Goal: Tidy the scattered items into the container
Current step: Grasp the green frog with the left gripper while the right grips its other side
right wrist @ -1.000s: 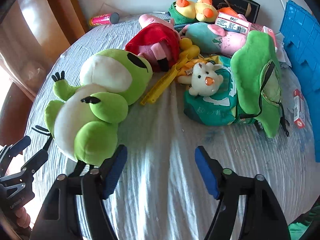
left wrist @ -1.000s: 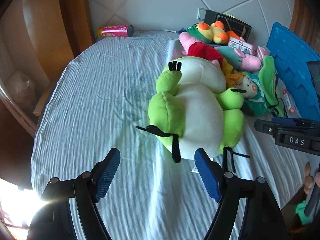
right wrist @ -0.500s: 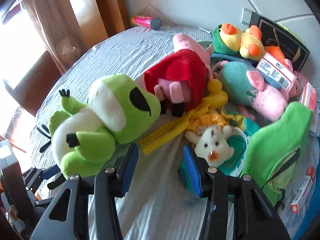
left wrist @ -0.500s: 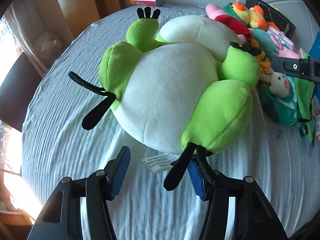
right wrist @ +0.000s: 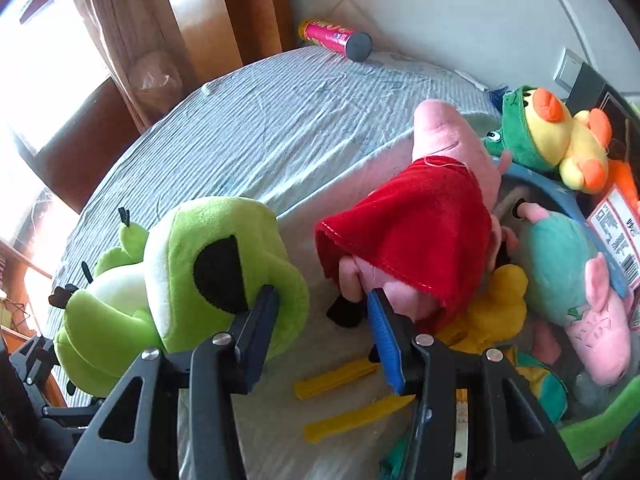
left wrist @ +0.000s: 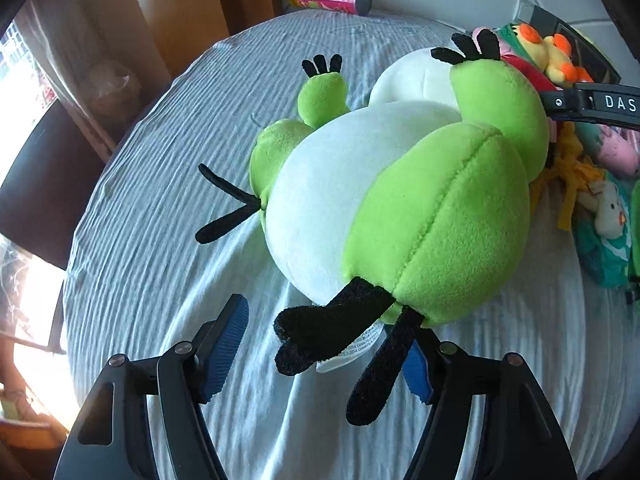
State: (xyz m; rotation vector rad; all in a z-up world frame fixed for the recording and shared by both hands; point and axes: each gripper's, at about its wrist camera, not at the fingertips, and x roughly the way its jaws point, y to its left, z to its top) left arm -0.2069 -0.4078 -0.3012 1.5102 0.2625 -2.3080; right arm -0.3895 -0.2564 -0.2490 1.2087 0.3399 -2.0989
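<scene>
The big green frog toy (left wrist: 400, 200) is lying on its back on the bed sheet (left wrist: 160, 240), with its white tummy facing up. The left gripper (left wrist: 324, 356) is sitting right at the frog's bottom end. Its two blue pads are standing apart, and they have just been opening wider. The frog's black foot strips (left wrist: 320, 332) and its little white tag (left wrist: 352, 354) are hanging down in the gap between the pads. The pads are not squeezing them. The right pad is partly hiding behind one black strip.

The right gripper (right wrist: 320, 320) is pointing down at the frog's head end. Its pads are standing apart with only bare sheet between them. The left pad is lying right against the frog's green head (right wrist: 224, 264), next to the black eye patch. The right pad is lying just beside the pink pig toy in the red dress (right wrist: 412, 232). Whether it is touching the pig is hard to tell.

More soft toys are piling up to the right, like a yellow duck (right wrist: 560, 136). A pink can (right wrist: 336, 38) is lying far off at the top edge of the bed.
</scene>
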